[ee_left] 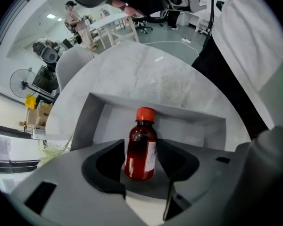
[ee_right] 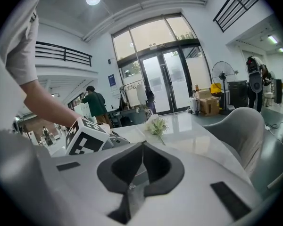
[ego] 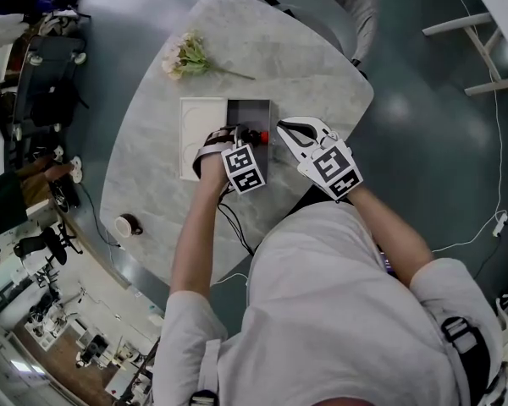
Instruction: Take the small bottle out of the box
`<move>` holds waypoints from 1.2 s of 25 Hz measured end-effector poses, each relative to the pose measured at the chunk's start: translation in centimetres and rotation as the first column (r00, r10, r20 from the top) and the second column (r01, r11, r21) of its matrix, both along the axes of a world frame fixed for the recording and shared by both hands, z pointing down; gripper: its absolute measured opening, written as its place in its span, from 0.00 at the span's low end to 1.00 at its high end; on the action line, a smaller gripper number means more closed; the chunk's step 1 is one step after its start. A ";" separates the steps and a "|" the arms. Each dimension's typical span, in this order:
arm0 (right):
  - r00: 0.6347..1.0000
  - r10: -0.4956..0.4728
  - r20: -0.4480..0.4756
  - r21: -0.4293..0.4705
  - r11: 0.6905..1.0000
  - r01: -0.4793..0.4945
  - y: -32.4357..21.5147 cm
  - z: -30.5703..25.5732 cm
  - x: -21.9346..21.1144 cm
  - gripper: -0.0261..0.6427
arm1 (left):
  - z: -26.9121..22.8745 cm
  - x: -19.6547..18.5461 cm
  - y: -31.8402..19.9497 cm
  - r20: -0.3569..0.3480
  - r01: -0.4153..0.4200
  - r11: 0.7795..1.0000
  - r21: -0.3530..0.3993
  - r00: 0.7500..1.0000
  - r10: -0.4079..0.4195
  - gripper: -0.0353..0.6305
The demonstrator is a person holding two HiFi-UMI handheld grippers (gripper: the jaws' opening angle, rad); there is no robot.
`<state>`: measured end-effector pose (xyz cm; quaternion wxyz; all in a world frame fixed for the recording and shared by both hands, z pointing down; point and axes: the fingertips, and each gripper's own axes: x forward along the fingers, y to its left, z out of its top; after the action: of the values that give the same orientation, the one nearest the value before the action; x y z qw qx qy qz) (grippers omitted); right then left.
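Reaching straight down into the grey box [ego: 251, 106], the left gripper [ee_left: 141, 147] has its jaws spread wide, and the small bottle [ee_left: 142, 138] sits right in the gap between them, still inside the box. As far as the left gripper view shows, the pads flank the brown glass without yet pressing on it, so nothing is held. The bottle seems to be lying on its side on the box floor, its red cap [ee_left: 145, 113] pointing away toward the far wall. That puts its long axis along the slot between the jaws rather than across it, so closing them should catch the body across its width, below the cap. This hand is clearly the one to take it, being already astride the bottle, and the likely next move is a squeeze and a straight lift clear of the walls. The right gripper [ee_right: 142, 147] has its jaws together on nothing and rests just beside the box's right-hand wall in the head view (whether it touches that wall I cannot tell). A white lid [ego: 200, 138] lies against the box's other side on the marble table [ego: 322, 83].
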<state>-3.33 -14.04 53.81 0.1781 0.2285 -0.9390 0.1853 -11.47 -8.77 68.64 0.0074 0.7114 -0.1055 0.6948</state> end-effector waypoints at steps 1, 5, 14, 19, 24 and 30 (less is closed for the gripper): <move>1.000 -0.005 0.000 0.002 1.000 0.005 0.0 0.0 -0.1 0.08 | 0.0 -0.1 0.0 0.003 0.004 1.000 0.006 1.000 -0.004 0.38; 1.000 -0.017 -0.001 0.001 1.000 0.017 -0.2 0.2 -0.2 0.08 | 0.4 -0.2 0.0 0.018 0.014 1.000 0.013 1.000 -0.015 0.38; 1.000 -0.017 -0.002 -0.017 1.000 0.017 -0.5 0.5 0.5 0.08 | 0.7 -0.4 -0.1 0.046 0.044 0.999 0.013 0.998 -0.045 0.38; 0.999 -0.033 -0.002 -0.024 0.999 0.033 -0.8 0.7 0.5 0.08 | 0.6 -0.4 -0.1 0.051 0.131 0.991 -0.011 0.990 -0.130 0.38; 0.998 -0.059 0.001 -0.023 0.998 0.059 -1.5 0.8 0.2 0.08 | 0.6 -0.5 -0.3 0.058 0.262 0.965 -0.018 0.964 -0.261 0.38; 0.995 -0.101 -0.001 -0.030 0.994 0.101 -2.1 1.2 0.1 0.08 | 0.9 -0.5 -0.2 0.081 0.390 0.920 -0.030 0.918 -0.387 0.38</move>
<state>-3.24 -16.11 55.03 0.1918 0.1784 -0.9463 0.1896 -11.97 -8.97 69.51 0.1576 0.6499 -0.2288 0.7074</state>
